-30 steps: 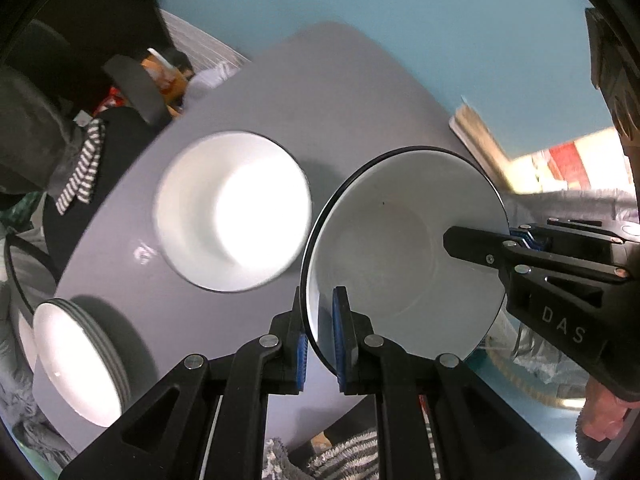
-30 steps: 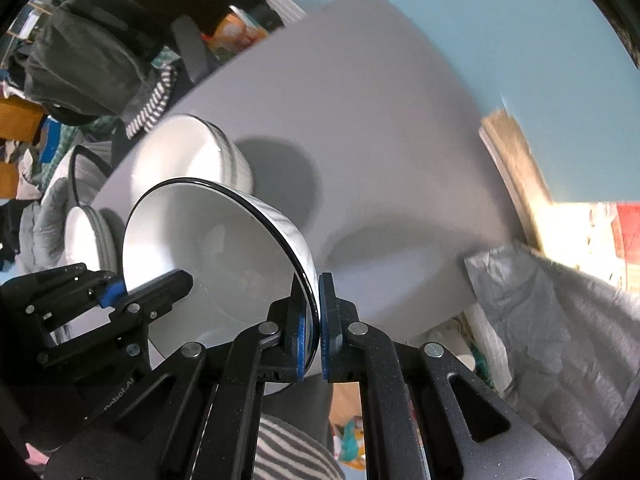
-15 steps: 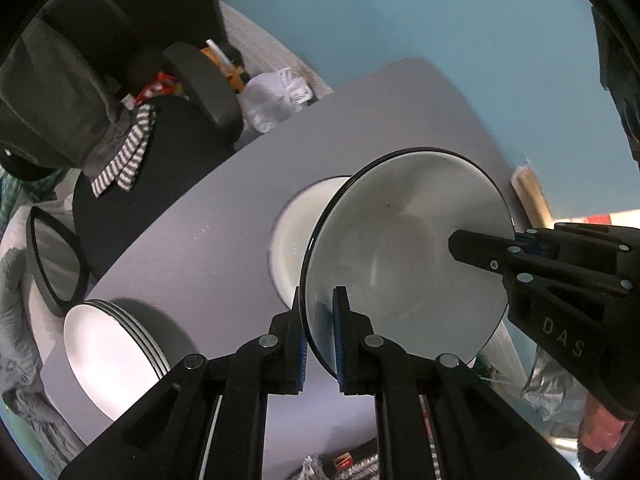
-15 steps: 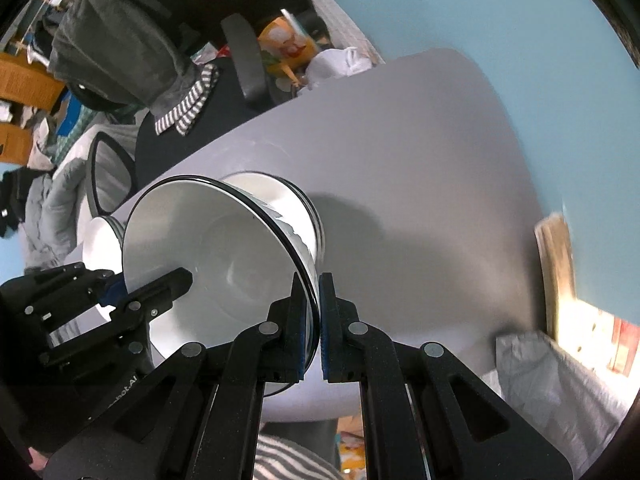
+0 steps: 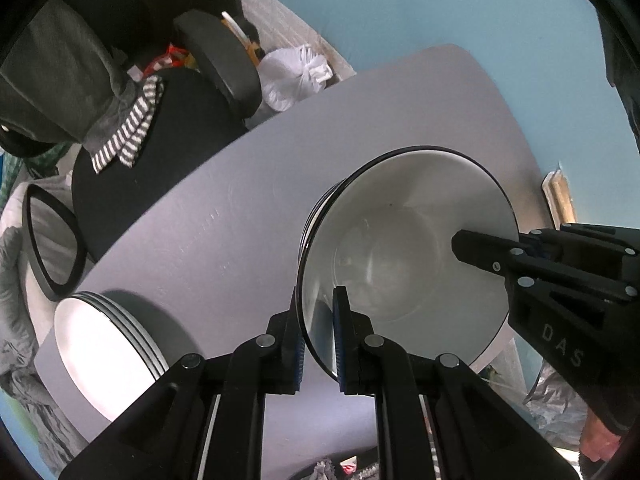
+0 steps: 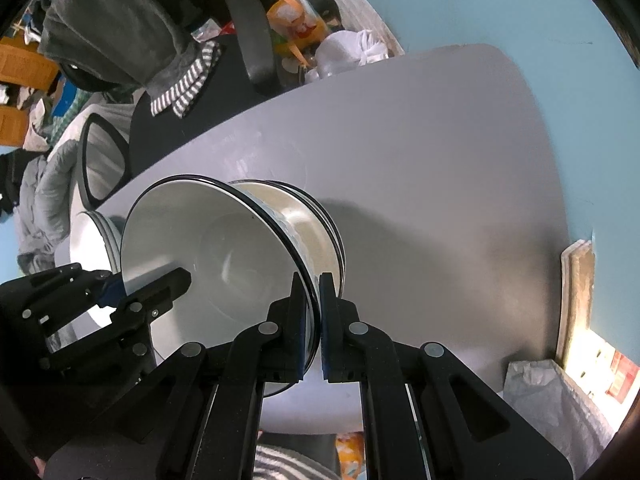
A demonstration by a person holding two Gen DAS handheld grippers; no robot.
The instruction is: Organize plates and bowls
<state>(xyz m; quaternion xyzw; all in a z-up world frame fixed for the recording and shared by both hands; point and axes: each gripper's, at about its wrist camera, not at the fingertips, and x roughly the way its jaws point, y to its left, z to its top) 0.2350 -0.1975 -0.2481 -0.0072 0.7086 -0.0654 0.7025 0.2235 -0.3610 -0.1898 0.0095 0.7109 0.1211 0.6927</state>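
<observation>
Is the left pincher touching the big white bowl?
Touching. The left wrist view shows the left gripper shut on the bowl rim, pads pressing both sides.

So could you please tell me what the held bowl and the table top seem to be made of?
Held bowl: probably glazed ceramic, possibly enamelled metal; glossy white inside with soft reflections, thin black rim.
Table: matte grey, smooth, likely laminate or painted board; only faint sheen and scuffs show.

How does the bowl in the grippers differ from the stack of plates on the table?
The bowl is deep; the stack of plates is shallow. The bowl is gripped at its rim by both grippers; the plates rest untouched on the table. The bowl is single; the plates are several. Both are white with dark rims.
</observation>
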